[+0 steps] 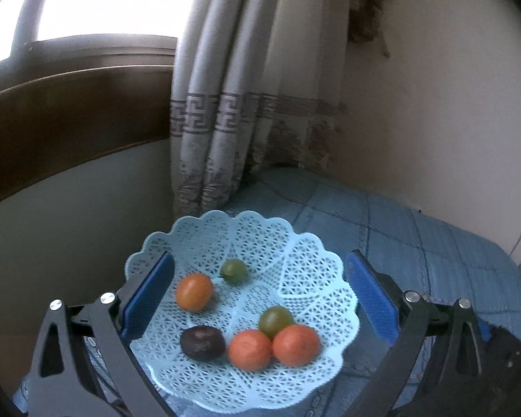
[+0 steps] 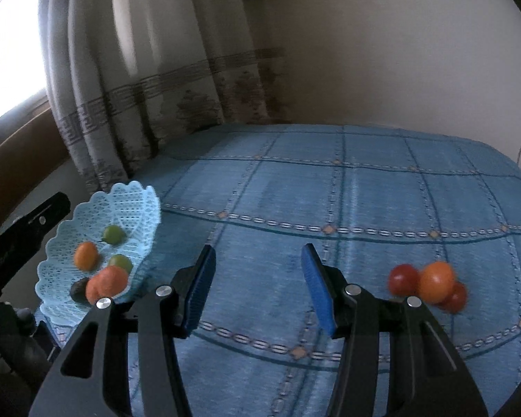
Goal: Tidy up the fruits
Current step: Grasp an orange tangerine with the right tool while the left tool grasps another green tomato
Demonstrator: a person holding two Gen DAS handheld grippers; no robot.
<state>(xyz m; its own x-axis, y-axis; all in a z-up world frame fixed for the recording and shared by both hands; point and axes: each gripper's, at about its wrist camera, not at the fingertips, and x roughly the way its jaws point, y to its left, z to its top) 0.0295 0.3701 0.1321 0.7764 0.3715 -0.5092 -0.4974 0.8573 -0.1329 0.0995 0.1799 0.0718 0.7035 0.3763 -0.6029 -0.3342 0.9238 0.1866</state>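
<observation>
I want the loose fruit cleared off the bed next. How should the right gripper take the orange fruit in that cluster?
Grip the orange fruit across its round middle, coming down from above. Red fruits press against both its sides, so the open right gripper should probably close front-to-back, not side-to-side.
</observation>
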